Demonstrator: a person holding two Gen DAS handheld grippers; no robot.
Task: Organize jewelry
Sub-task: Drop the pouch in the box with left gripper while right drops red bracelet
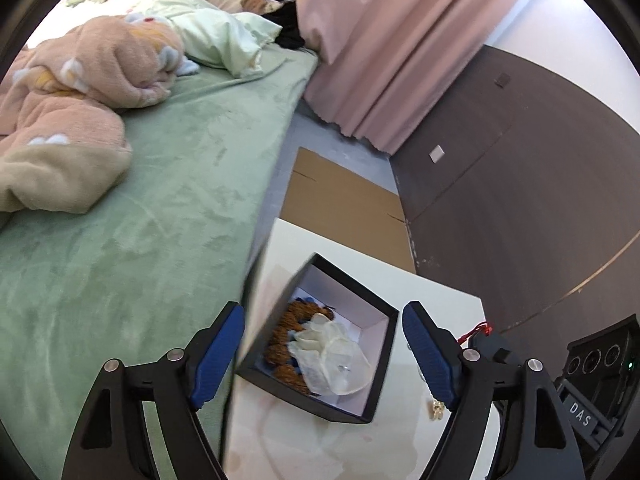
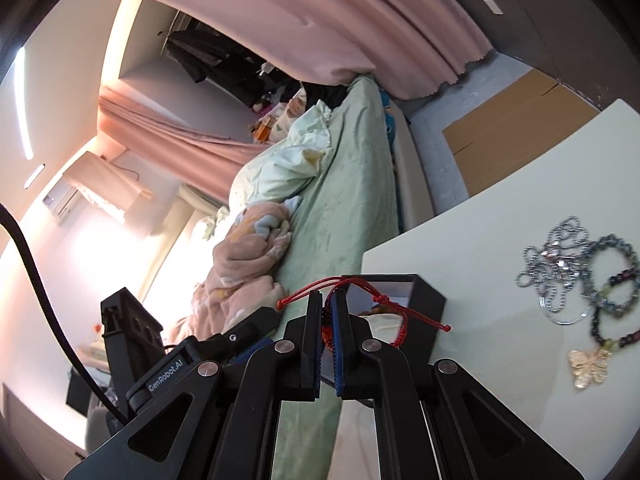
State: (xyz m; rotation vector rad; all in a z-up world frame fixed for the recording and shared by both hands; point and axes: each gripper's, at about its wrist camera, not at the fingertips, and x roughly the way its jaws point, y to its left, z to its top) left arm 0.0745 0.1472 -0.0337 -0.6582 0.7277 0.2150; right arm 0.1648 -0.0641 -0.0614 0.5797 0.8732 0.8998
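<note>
While the left gripper (image 1: 322, 354) angles steeply down over the near corner of the white table (image 1: 436, 292), its blue-padded fingers (image 1: 218, 356) stand wide apart with nothing between the pads, framing the open black box (image 1: 376, 364) that sits on the table below them. Inside the box lie brown beaded pieces (image 1: 286, 344) along one wall and a crumpled clear plastic pouch (image 1: 332, 356) on top of them; the box's pale inner walls are otherwise bare. Just beside the box, near the left gripper's right finger, a small gold item (image 1: 437, 410) rests on the tabletop, too small to identify. The right gripper (image 2: 329, 332) points at a shallower downward slant toward the same box (image 2: 424, 304), its jaws pressed nearly together on a red cord bracelet (image 2: 386, 314); the cord loops out on both sides of the pads, with a knotted end hanging past the box's rim. In the left wrist view, a bit of that red cord (image 1: 478, 330) shows at the right gripper's tip, beside the box. Further along the table, well apart from the box, a silver ball chain (image 2: 554, 264), dark beaded bracelets (image 2: 614, 288) and a gold butterfly piece (image 2: 590, 366) lie in a loose cluster, the chain and bracelets overlapping. Beyond the table edge stretch a bed with a green sheet (image 1: 140, 220) and a pink curtain (image 1: 384, 52).
</note>
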